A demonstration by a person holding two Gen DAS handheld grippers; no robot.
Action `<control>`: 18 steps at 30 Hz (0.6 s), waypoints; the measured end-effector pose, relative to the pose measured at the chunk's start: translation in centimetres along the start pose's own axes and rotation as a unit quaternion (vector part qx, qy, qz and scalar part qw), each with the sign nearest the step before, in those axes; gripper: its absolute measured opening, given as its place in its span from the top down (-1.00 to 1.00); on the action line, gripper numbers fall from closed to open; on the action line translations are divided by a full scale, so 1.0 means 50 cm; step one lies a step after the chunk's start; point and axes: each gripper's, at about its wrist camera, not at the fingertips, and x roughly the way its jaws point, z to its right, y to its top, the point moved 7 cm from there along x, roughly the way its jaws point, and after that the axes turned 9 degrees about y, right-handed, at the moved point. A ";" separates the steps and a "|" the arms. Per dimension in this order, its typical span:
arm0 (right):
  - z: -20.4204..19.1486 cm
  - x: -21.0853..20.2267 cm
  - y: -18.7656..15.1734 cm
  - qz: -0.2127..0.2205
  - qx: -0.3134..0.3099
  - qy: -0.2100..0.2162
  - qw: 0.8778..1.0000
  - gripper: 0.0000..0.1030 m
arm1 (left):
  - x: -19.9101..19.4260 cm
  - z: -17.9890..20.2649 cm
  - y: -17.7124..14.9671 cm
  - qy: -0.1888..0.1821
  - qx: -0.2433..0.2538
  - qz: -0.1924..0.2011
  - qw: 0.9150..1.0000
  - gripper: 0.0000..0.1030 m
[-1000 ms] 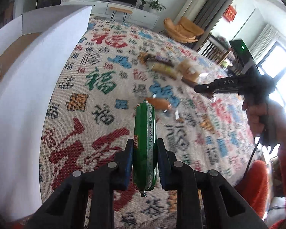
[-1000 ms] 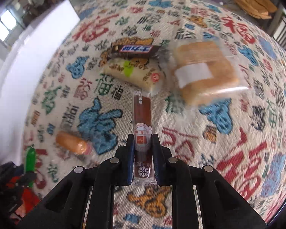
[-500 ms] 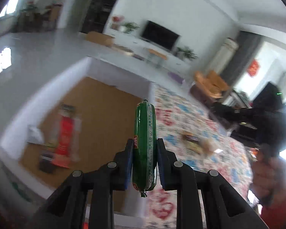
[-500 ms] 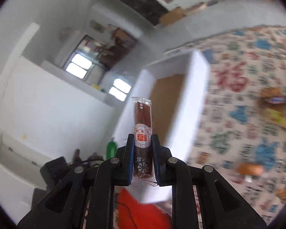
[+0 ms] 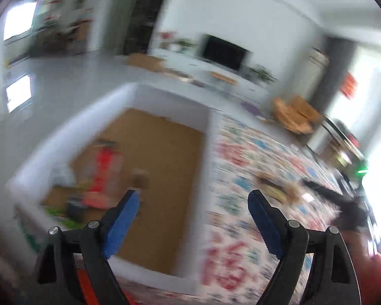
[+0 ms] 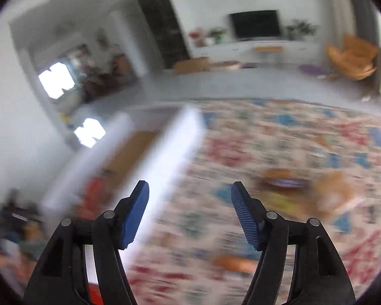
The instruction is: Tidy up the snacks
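My left gripper [image 5: 193,192] hangs over a white box [image 5: 205,150] with a brown cardboard floor; its jaws are opening and nothing is between the blue pads. Blurred snacks lie in the box, among them a red packet [image 5: 104,172] and a small brownish piece [image 5: 139,178]. My right gripper [image 6: 190,185] is also opening and empty, above the box's white wall [image 6: 165,162] and the patterned tablecloth [image 6: 266,139]. Loose snacks stay on the cloth: a dark bar [image 6: 284,181], a bread pack [image 6: 332,193] and an orange snack [image 6: 233,263]. Both views are motion-blurred.
The right gripper shows as a dark blur [image 5: 348,203] at the right edge of the left wrist view, with a red sleeve [image 5: 373,279] below it. Beyond the table are grey floor, a TV cabinet [image 6: 254,45] and an orange chair [image 6: 353,58].
Both grippers have opened: the green sausage has gone from the left jaws and the brown stick from the right. The right view has swung back toward the tablecloth.
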 end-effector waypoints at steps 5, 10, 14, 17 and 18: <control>0.311 -0.058 -0.201 -0.064 -0.003 -0.195 0.979 -0.37 | 0.051 0.225 -0.100 -0.045 0.146 -0.031 0.988 -0.96; 0.445 -0.136 -0.280 -0.053 0.061 -0.235 0.969 -0.37 | 0.174 0.298 -0.199 0.030 0.225 -0.070 0.971 -0.95; 0.486 -0.121 -0.309 -0.046 0.085 -0.233 0.968 -0.37 | 0.208 0.289 -0.219 0.048 0.232 -0.082 0.968 -0.95; 0.495 -0.096 -0.310 -0.042 0.091 -0.232 0.968 -0.38 | 0.236 0.285 -0.236 0.069 0.244 -0.078 0.964 -0.95; 0.497 -0.100 -0.311 -0.040 0.093 -0.229 0.968 -0.39 | 0.245 0.282 -0.238 0.071 0.245 -0.081 0.964 -0.95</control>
